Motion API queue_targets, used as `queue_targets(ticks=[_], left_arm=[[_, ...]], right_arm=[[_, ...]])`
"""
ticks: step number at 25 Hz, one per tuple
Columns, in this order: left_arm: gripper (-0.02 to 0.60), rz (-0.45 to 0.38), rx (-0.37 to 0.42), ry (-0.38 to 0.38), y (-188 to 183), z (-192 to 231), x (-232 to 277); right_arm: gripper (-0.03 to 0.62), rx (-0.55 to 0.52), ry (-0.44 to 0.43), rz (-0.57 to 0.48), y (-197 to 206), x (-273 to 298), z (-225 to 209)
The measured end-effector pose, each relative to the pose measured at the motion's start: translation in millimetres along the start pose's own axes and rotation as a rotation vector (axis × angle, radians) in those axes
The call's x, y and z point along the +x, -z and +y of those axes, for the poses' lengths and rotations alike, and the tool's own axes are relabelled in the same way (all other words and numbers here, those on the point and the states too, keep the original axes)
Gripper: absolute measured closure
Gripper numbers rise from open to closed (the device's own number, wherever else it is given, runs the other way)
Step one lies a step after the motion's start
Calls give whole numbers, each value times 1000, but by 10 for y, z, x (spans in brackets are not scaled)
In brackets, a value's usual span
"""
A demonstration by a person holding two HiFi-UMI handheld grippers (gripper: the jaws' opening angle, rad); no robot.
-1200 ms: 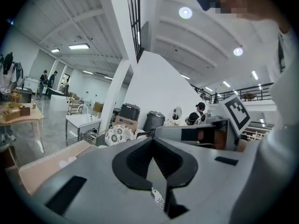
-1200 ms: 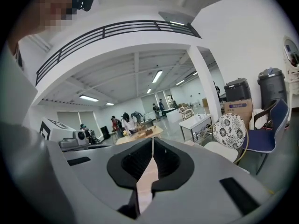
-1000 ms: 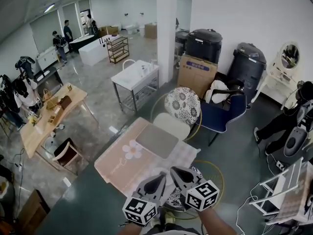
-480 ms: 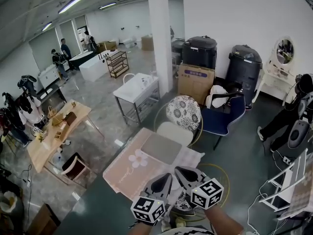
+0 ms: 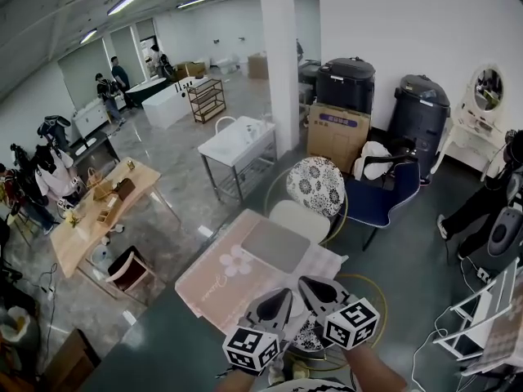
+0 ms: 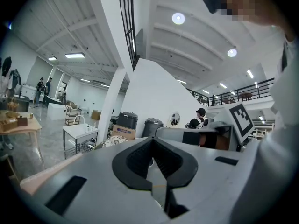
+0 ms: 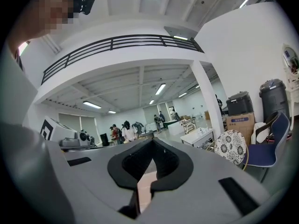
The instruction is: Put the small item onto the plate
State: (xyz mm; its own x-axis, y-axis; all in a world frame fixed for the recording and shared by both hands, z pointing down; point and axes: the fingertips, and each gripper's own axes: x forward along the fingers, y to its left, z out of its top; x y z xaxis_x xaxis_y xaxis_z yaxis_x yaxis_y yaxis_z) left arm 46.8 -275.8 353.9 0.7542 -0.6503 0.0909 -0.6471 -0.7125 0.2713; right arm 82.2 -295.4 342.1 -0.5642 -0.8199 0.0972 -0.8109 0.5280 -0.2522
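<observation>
Not yet begun: no small item and no plate to find in any view.
Grey left gripper (image 5: 280, 298) and grey right gripper (image 5: 309, 286) both fully closed and empty, held side by side at the near edge of the pink-clothed table (image 5: 221, 280) with a grey flat square mat (image 5: 274, 245).

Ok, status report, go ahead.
Left hand-held gripper shut, empty. Right hand-held gripper shut, empty. Both above near edge of pink table; plate and small item not in view. Nothing seen in the way.
</observation>
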Motion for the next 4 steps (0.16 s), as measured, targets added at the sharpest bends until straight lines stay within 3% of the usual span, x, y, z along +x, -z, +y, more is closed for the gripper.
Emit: queue_targets(ticks=[4], left_arm=[[577, 6, -3, -8, 5, 44, 28]], right_arm=[[580, 0, -1, 4, 6, 39, -35]])
